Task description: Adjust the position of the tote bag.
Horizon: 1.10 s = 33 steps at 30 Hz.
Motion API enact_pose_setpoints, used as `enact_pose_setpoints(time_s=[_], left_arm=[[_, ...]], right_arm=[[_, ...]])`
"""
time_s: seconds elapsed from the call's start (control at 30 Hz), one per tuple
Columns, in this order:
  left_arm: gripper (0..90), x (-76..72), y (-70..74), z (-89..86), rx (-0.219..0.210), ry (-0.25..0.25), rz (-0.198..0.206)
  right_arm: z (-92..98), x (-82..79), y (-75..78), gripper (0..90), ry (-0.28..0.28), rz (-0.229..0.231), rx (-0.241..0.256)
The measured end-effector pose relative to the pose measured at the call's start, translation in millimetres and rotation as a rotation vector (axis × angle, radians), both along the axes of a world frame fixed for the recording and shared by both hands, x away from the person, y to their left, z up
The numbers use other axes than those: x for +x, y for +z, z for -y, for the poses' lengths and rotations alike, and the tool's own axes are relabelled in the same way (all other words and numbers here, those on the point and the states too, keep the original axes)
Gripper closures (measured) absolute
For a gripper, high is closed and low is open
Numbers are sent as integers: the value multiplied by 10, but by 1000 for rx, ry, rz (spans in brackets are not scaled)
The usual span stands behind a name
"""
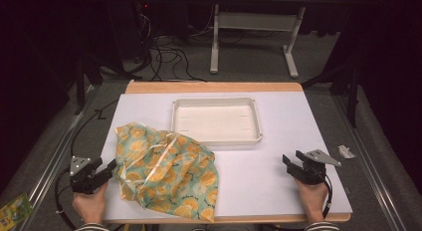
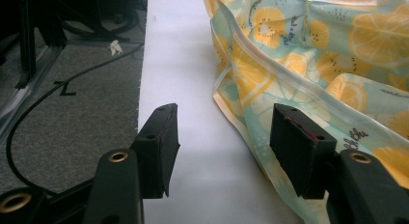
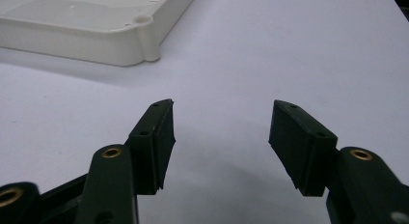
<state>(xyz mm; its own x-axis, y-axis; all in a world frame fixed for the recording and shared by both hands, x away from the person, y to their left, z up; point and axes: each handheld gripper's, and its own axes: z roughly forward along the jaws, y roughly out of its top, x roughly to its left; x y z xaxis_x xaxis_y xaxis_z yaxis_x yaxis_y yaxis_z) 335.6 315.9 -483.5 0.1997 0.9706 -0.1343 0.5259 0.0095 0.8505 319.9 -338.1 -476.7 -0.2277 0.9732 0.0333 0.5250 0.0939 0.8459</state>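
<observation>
Glossy crinkled lemon-print bag (image 1: 166,171) beside left gripper (image 1: 110,170), jaws apart w/ nothing between.

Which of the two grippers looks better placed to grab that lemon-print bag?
Probably the left gripper: its open jaws sit right at the edge of the lemon-print bag. The right gripper, also open, rests over bare table well away from it.

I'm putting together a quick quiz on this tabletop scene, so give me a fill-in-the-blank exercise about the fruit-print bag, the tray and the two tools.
1. The zip-top bag is printed with slices of ____.
2. The white tray holds ____.
3. The tool nearest the bag is the ____ tool.
4. The right tool has its jaws ____, over bare white table.

Missing words: lemon; nothing; left; open
</observation>
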Motion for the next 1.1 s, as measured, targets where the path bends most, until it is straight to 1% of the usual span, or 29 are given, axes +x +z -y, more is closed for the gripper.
enact_pose_setpoints(time_s=[0.07,0.17,0.2,0.27,0.33,0.4,0.43,0.53,0.57,0.6,0.63,0.77,0.83,0.87,0.9,1.03,1.07,1.1], left_arm=[[431,0,2,-6,-6,2,0],[434,-2,4,0,1,1,3],[434,1,5,16,12,0,4],[433,5,7,20,16,-6,0],[430,6,7,17,13,-6,1],[427,0,13,-4,-6,-8,4],[425,2,12,-4,-6,-5,5],[421,10,15,45,38,-10,-1],[423,10,15,45,38,-10,-1],[424,12,17,70,66,-22,-3],[424,12,19,72,67,-23,-3],[421,7,23,46,35,-15,-4],[420,9,23,69,56,-12,-10],[421,13,24,85,74,-13,-15],[423,18,24,97,80,-18,-18],[422,13,28,109,72,-22,-20],[422,-2,34,115,63,-26,-22],[422,-12,39,117,63,-31,-25]], right_arm=[[-2,-1,0,420,-4,1,2],[-2,1,0,419,-3,0,-2],[-7,3,-1,418,-3,-1,-5],[-14,4,-1,416,-6,-5,-8],[-14,7,-2,416,-4,-4,-14],[-19,6,-2,415,-6,-5,-17],[-20,7,-2,415,-8,-5,-18],[-17,11,-3,413,-7,-5,-18],[-17,11,-3,413,-7,-5,-18],[-16,8,-3,412,-7,-6,-14],[-15,6,-2,412,-8,-7,-12],[-15,10,-3,412,-7,-10,-11],[-16,10,-3,412,-7,-9,-13],[-14,10,-3,412,-5,-6,-16],[-17,7,-2,412,-9,-7,-15],[-17,10,-3,412,-9,-9,-14],[-17,10,-3,411,-8,-9,-14],[-17,10,-3,411,-8,-9,-15]])
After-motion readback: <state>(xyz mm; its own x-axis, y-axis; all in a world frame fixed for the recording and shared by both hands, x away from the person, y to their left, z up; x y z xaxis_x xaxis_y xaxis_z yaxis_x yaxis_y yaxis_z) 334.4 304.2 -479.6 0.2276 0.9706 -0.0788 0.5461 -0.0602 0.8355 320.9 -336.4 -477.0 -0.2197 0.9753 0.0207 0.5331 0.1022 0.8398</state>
